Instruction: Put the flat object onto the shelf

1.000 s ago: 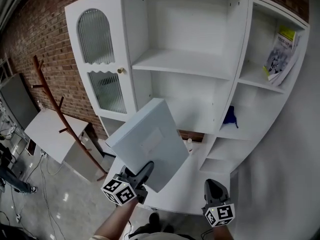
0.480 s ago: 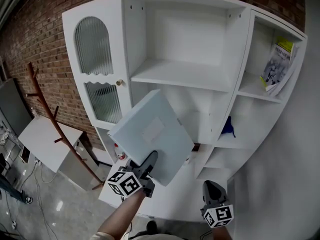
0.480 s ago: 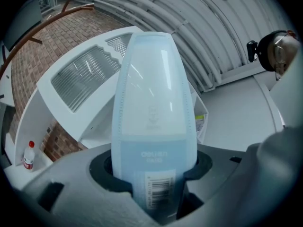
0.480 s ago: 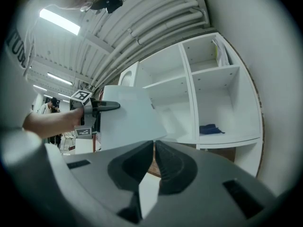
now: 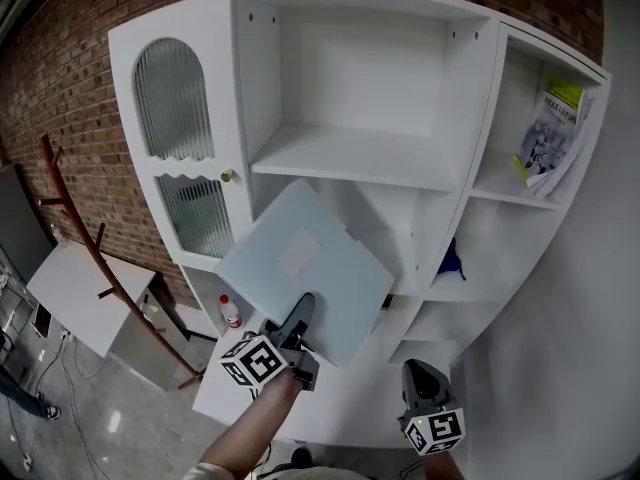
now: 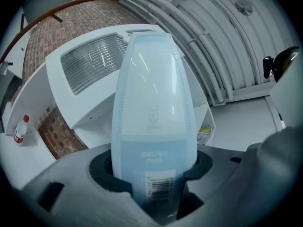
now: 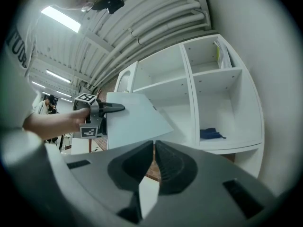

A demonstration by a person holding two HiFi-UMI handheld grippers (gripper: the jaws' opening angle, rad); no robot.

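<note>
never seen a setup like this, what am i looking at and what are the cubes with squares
No robot here: a person holds tongs in each hand; the patterned cubes are part of them. One picture comes from a camera on the person's head; the other two from cameras on the tongs. The left tongs grip a pale blue folder, held up before a white shelf unit. The right tongs are shut and empty. Its right-hand compartments hold booklets and a blue cloth.

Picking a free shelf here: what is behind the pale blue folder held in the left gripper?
Behind the folder is the lower middle compartment of the white cabinet; its visible right part looks bare. The wide shelf above is empty. The compartment's left part is covered.
</note>
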